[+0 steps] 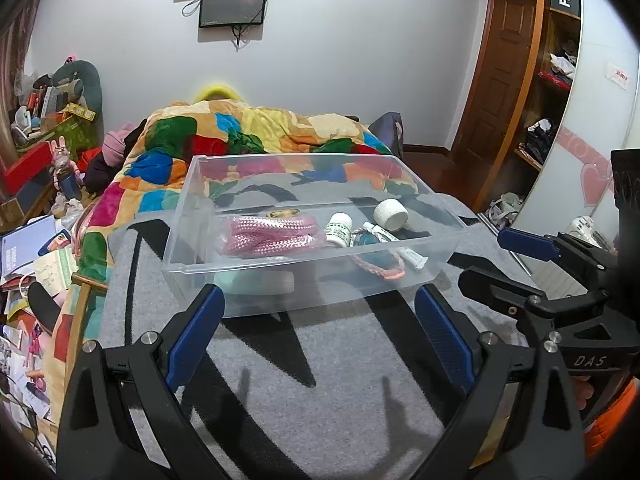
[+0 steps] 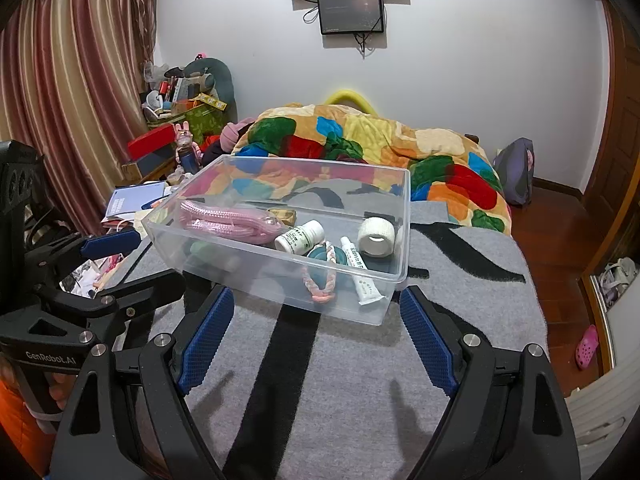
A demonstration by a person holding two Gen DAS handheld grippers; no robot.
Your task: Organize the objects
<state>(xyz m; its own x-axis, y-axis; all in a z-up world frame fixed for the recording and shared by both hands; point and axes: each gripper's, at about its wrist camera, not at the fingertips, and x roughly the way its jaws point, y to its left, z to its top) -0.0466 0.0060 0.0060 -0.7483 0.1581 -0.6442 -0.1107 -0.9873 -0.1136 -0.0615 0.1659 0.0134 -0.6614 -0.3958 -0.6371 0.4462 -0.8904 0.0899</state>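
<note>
A clear plastic bin (image 1: pixel 280 296) (image 2: pixel 394 216) sits on a grey and black blanket. It holds a pink rope (image 1: pixel 268 236) (image 2: pixel 224 220), a small white bottle (image 1: pixel 339 229) (image 2: pixel 300 236), a white tape roll (image 1: pixel 391 213) (image 2: pixel 376 237), a white tube (image 1: pixel 394 245) (image 2: pixel 360 272), a pink braided band (image 1: pixel 380 268) (image 2: pixel 318 284) and a teal object (image 2: pixel 322 266). My left gripper (image 1: pixel 318 304) is open and empty, just short of the bin's near wall. My right gripper (image 2: pixel 318 308) is open and empty at the bin's near corner.
The blanket (image 1: pixel 340 380) (image 2: pixel 348 380) covers the bed's foot; a colourful quilt (image 1: pixel 240 132) (image 2: pixel 360 140) is heaped behind the bin. Clutter, boxes and papers (image 1: pixel 36 248) crowd the left side. A wardrobe (image 1: pixel 548 80) and wooden floor (image 2: pixel 556 248) lie right.
</note>
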